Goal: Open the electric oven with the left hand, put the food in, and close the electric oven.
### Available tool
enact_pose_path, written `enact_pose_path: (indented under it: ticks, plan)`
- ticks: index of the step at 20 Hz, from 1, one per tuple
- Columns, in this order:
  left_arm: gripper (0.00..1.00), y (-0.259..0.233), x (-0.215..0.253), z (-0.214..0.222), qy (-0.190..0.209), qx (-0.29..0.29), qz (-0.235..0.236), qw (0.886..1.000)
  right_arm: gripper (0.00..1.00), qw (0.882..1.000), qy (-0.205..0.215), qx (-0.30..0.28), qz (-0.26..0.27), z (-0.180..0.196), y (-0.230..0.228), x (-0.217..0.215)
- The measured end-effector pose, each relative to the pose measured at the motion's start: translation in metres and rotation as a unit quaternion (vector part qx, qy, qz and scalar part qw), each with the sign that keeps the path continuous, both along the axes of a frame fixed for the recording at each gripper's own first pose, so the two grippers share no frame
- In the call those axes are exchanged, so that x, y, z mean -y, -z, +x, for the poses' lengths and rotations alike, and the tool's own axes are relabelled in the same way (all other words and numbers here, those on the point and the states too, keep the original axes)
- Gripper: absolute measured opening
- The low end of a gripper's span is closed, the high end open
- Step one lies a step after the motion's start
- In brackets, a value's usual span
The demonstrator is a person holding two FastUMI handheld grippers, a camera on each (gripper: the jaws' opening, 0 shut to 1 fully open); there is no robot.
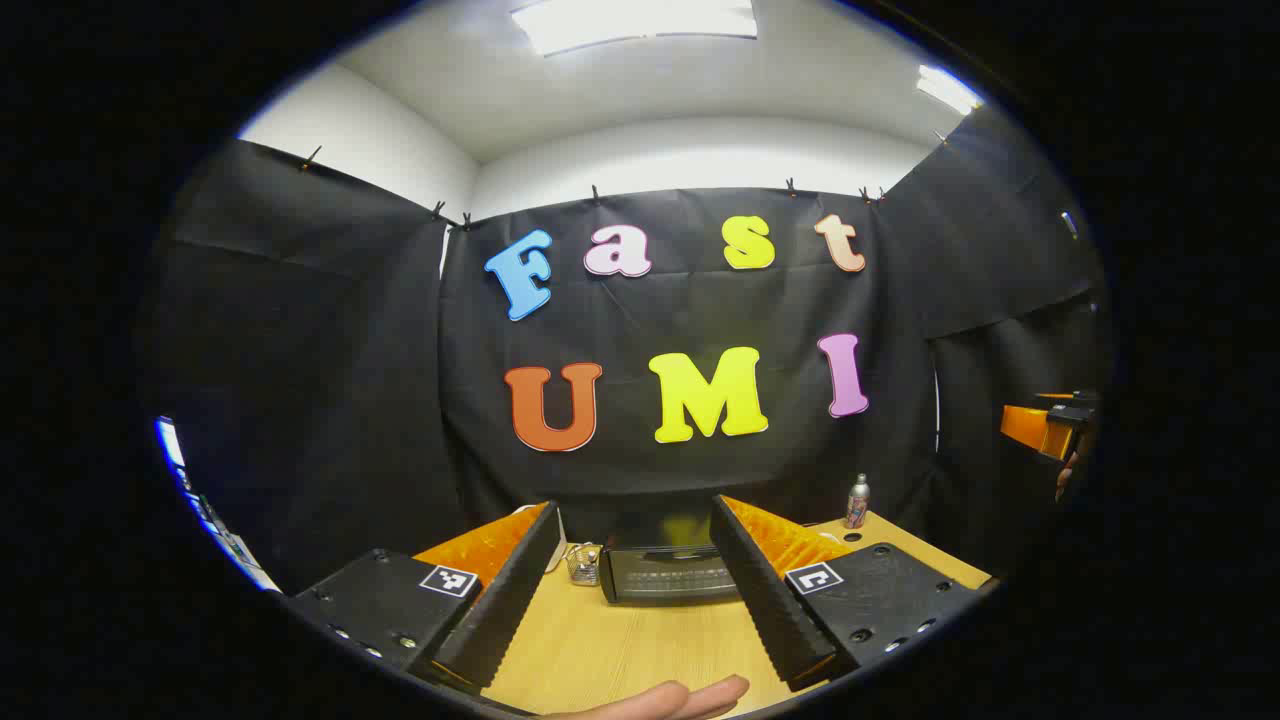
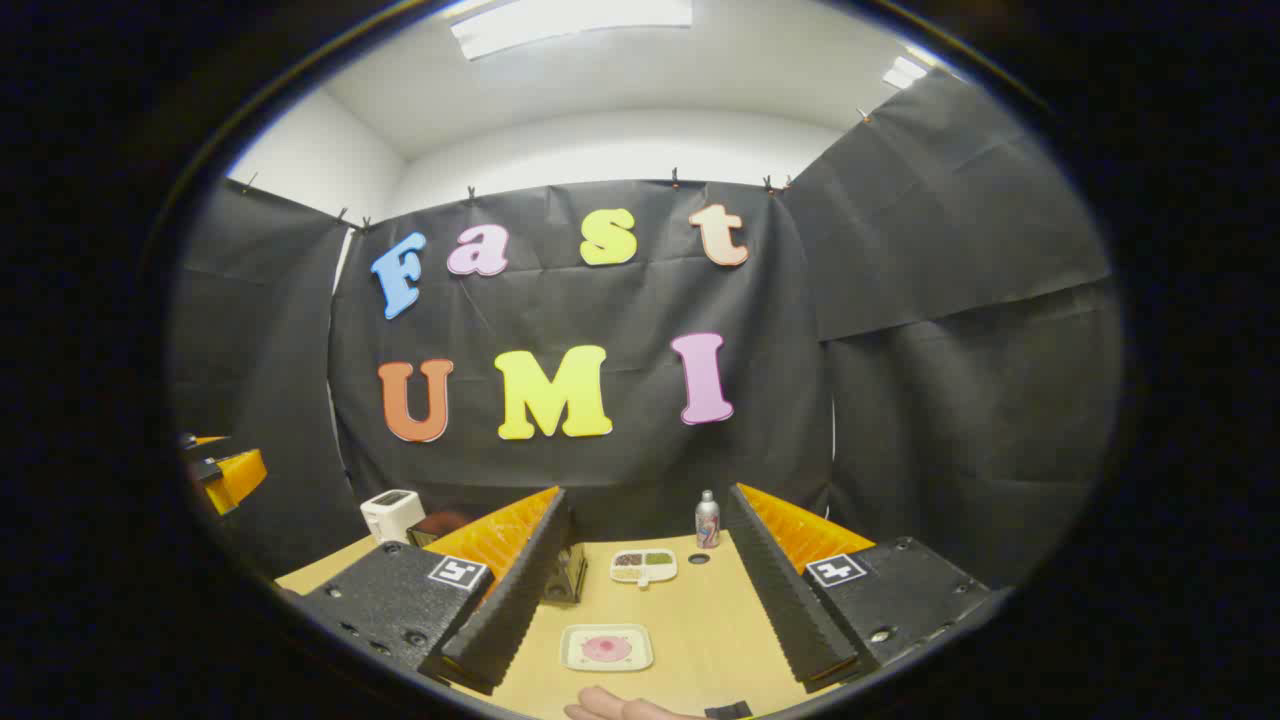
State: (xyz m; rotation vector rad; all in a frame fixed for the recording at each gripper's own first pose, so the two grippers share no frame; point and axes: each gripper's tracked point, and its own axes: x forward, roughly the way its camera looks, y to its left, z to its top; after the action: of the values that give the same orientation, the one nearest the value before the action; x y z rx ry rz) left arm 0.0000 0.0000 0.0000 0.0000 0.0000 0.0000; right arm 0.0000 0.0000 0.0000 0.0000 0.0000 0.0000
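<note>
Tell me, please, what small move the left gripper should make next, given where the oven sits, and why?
Probably ease the left gripper forward and down toward the electric oven. The oven's door looks closed, it sits farther back on the table between the open fingers, and nothing is gripped. The food plate lies on the table before the open right gripper, so the door likely comes first.

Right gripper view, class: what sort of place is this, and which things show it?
Probably a staged recording booth set up like a kitchen counter: black cloth walls clipped up around a wooden table, which holds a plate of food, a divided dish and a white toaster.
</note>
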Motion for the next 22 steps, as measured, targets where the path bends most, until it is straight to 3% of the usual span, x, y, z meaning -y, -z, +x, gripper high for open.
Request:
enact_pose_path:
  ticks: [1, 14, 18, 22]
  plan:
    - [0.96, 0.0, 0.002, 0.0, 0.001, 0.0, -0.001, 1.0, 0.96, 1.0, 0.002, 0.001, 0.002, -0.001, -0.001, 0.003]
    - [0.96, 0.004, 0.002, 0.008, 0.006, 0.0, -0.022, 1.0, 0.96, 1.0, -0.009, -0.005, 0.006, -0.002, 0.007, 0.004]
    - [0.96, 0.007, 0.012, 0.036, 0.021, 0.009, -0.047, 0.999, 0.96, 1.0, -0.013, -0.002, 0.007, 0.003, 0.012, 0.007]
    - [0.96, 0.035, 0.029, 0.081, 0.048, -0.019, -0.045, 0.998, 1.0, 1.0, -0.02, -0.002, 0.012, 0.011, 0.018, 0.009]
